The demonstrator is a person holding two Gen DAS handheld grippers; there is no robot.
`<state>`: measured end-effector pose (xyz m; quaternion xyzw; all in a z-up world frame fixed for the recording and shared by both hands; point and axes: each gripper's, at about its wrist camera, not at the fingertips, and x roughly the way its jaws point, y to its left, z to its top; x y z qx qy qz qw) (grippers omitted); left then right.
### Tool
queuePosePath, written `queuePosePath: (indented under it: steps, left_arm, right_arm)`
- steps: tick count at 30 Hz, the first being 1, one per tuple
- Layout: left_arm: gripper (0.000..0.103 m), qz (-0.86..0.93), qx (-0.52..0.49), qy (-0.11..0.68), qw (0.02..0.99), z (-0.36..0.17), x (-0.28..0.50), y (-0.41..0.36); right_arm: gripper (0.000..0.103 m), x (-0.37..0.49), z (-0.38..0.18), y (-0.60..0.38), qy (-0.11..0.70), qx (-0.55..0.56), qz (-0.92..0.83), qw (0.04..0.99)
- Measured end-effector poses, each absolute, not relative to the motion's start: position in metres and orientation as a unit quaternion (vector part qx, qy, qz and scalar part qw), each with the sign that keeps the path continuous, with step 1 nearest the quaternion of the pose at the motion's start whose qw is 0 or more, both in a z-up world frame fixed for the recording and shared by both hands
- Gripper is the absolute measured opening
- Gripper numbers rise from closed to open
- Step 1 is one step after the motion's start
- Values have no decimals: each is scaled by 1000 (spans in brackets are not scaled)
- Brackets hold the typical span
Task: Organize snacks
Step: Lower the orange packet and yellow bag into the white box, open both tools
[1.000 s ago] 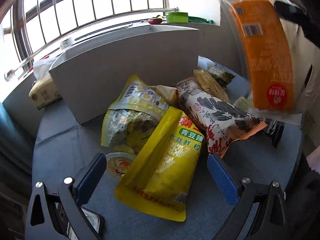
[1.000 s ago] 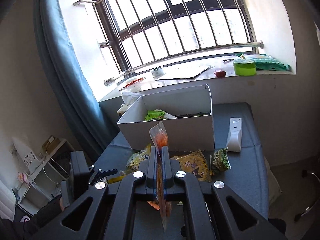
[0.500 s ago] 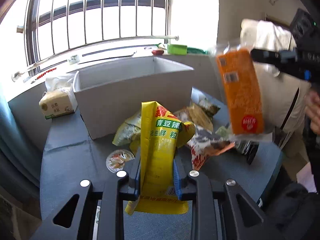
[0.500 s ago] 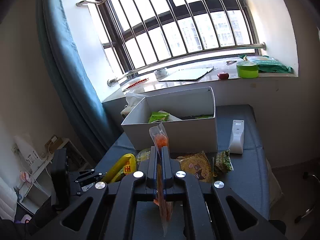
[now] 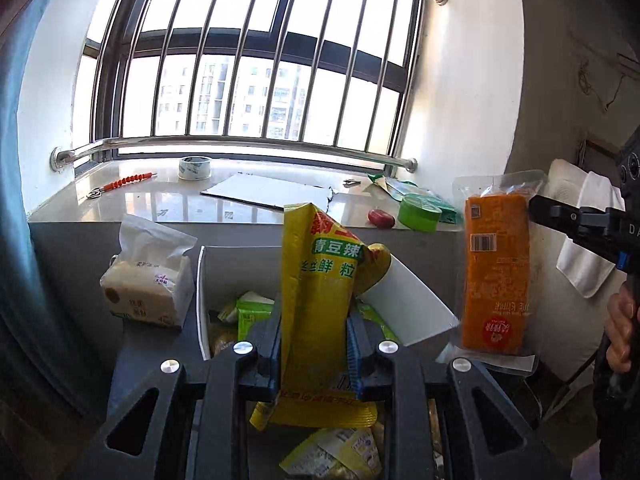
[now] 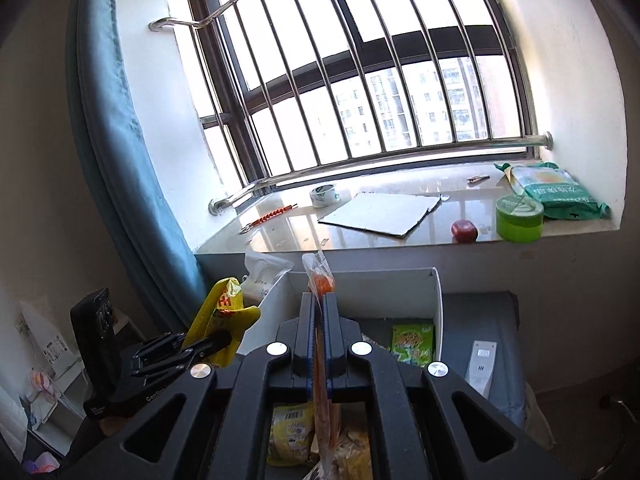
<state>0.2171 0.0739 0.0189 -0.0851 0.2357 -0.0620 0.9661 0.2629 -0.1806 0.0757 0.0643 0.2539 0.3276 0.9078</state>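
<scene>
My left gripper (image 5: 316,344) is shut on a yellow snack bag (image 5: 320,304) and holds it upright over the near edge of the white box (image 5: 404,304). My right gripper (image 6: 319,334) is shut on an orange snack pack (image 6: 320,280), seen edge-on, just before the white box (image 6: 360,292). The orange pack (image 5: 496,272) hangs at the right in the left wrist view. The yellow bag (image 6: 222,320) shows at the left in the right wrist view. A green packet (image 6: 412,344) lies inside the box.
A tissue pack (image 5: 148,288) stands left of the box. A white remote (image 6: 482,366) lies on the grey table to its right. More snack bags (image 5: 336,456) lie below the grippers. The windowsill holds a tape roll (image 6: 325,195), cardboard (image 6: 380,216) and a green tub (image 6: 519,218).
My left gripper has shut on the yellow bag, lifted it off the table and carried it up to the box. My right gripper has moved closer to the box with the orange pack.
</scene>
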Motion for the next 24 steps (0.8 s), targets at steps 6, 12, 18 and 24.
queuePosePath:
  steps: [6, 12, 18, 24]
  left_arm:
    - [31, -18, -109, 268, 957, 5, 279, 92]
    - [103, -1, -133, 300, 945, -6, 293, 102]
    - [103, -14, -116, 278, 954, 13, 266, 96]
    - [103, -21, -84, 243, 966, 34, 221, 82]
  right_arm:
    - [3, 324, 78, -157, 269, 46, 299, 914]
    - [103, 359, 63, -143, 280, 32, 263, 923]
    - [103, 347, 62, -146, 257, 44, 276, 925]
    - [103, 313, 69, -155, 240, 47, 301, 922]
